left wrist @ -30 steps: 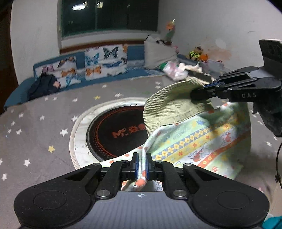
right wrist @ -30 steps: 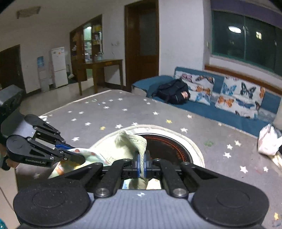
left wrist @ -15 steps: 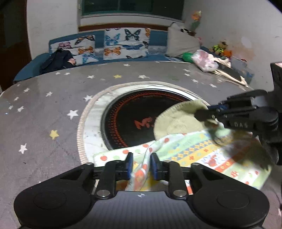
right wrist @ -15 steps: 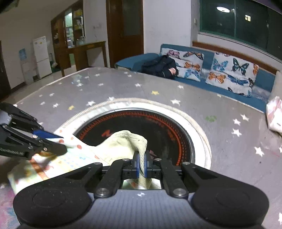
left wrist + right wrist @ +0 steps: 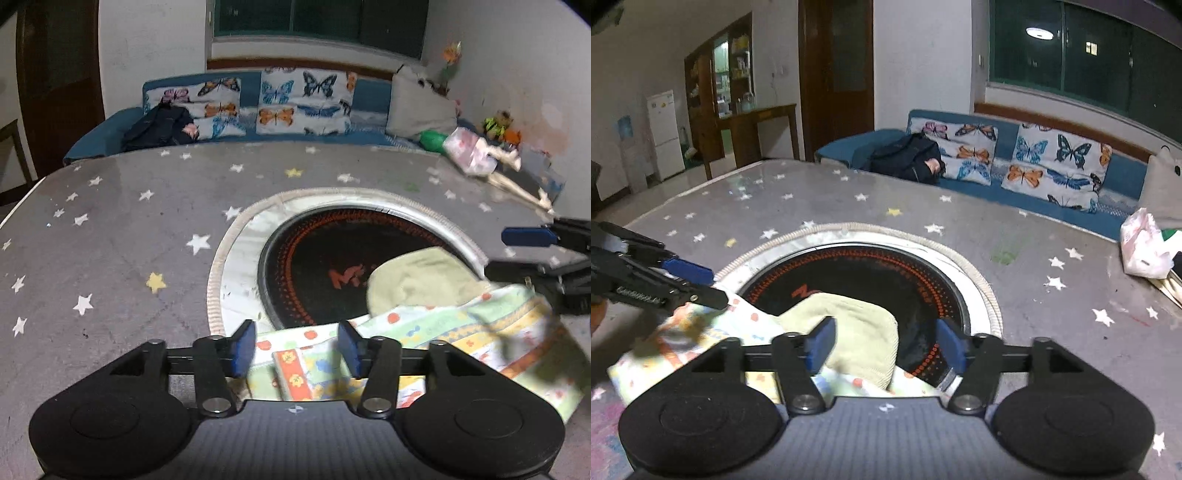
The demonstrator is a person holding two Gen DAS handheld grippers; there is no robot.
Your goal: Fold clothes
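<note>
1. Left wrist view: the left gripper has just been opening; its blue pads stand apart over the near edge of the patterned garment, with cloth between them but not pinched. The garment lies on the table, its pale green ribbed lining turned up and overlapping the round black hob. Only this view shows the toys heaped at the far right corner and the grey cushion.
2. Right wrist view: the right gripper has also just been opening; its jaws are wide, free of the lining below them. The left gripper's fingers reach in from the left edge. Only here do the white fridge, the wooden side table and a dark door appear.
3. Both views: the tabletop is grey and glossy with printed stars, and the hob sits in a pale ring. Behind it runs a blue sofa with butterfly cushions and a dark bag.
</note>
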